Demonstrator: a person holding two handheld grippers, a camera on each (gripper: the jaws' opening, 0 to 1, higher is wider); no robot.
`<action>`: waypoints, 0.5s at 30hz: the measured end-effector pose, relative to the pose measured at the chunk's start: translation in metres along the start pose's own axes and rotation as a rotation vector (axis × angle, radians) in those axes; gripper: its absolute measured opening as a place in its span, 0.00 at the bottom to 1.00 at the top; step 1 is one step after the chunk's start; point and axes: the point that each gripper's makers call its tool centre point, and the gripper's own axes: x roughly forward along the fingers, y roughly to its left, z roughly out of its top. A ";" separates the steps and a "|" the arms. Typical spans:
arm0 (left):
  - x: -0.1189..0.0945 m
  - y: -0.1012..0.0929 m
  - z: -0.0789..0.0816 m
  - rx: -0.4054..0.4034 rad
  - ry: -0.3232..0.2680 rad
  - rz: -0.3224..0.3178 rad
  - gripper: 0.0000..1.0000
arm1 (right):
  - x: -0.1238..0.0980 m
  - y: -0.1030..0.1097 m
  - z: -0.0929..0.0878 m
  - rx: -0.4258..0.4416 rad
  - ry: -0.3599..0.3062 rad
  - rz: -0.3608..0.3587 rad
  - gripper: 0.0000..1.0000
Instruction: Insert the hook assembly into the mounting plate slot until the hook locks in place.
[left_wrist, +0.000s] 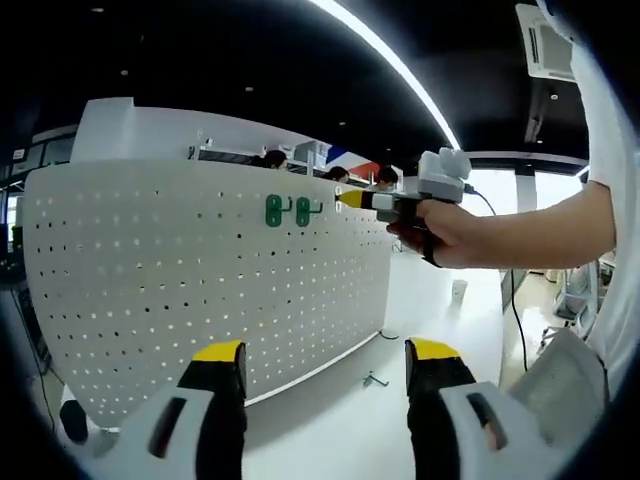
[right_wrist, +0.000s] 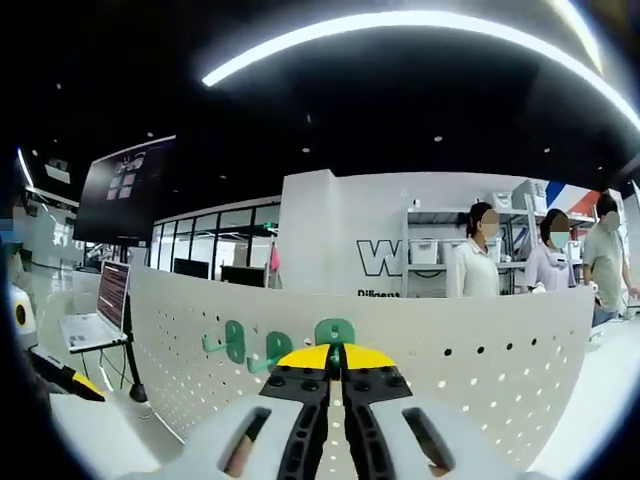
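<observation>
Hook going onto the pegboard (left_wrist: 180, 270)

Right gripper (right_wrist: 336, 352) pinched tight on a green hook (right_wrist: 335, 331) at the board; left gripper (left_wrist: 325, 352) wide open, empty.

1. The mounting plate (left_wrist: 180, 290) is a white pegboard standing upright on the table, its face covered in rows of small holes.
2. Two green hooks (left_wrist: 285, 210) are already hanging near its top edge, side by side, around 12 o'clock in the left gripper view.
3. A third green hook (right_wrist: 334, 330) sits right at the board's top row, at 6 o'clock in the right gripper view.
4. One more small hook (left_wrist: 375, 380) lies flat on the table at the board's foot, about 5 o'clock.
</observation>
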 end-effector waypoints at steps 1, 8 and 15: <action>-0.002 0.001 0.000 -0.002 -0.001 0.003 0.66 | 0.001 0.000 -0.001 -0.005 0.002 -0.001 0.01; -0.012 0.006 -0.002 -0.010 0.005 0.023 0.66 | 0.006 -0.001 -0.006 -0.010 0.012 -0.008 0.01; -0.017 0.010 -0.005 -0.017 0.012 0.040 0.66 | 0.009 -0.004 -0.011 0.000 0.021 -0.019 0.01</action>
